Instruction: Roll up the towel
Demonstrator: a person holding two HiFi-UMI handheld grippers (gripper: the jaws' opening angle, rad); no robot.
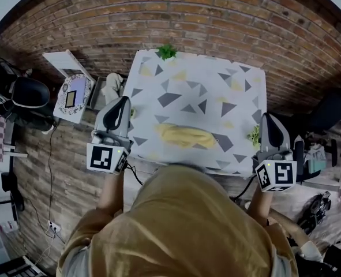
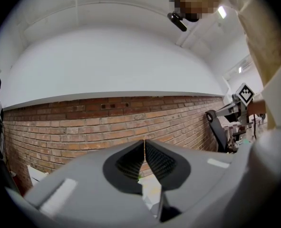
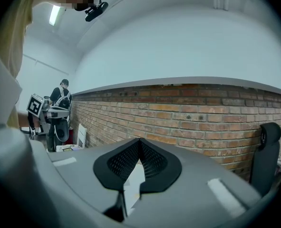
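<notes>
A yellow towel [image 1: 185, 135] lies as a rolled bundle near the front middle of the table [image 1: 228, 79], which has a white cloth with grey triangles. My left gripper [image 1: 119, 106] hangs at the table's left edge, shut with nothing in it. Over at the right edge my right gripper [image 1: 268, 122] is also shut and empty. Both are well apart from the towel. In the left gripper view the jaws [image 2: 144, 146] meet tip to tip and face a brick wall; in the right gripper view the jaws [image 3: 139, 144] meet the same way.
A green sprig [image 1: 167, 52] sits at the table's far edge and another green bit [image 1: 254, 134] by the right edge. A white stool with a patterned board [image 1: 73, 93] stands left of the table. A black office chair [image 3: 266, 148] stands to the right. A brick wall [image 1: 216, 22] runs behind.
</notes>
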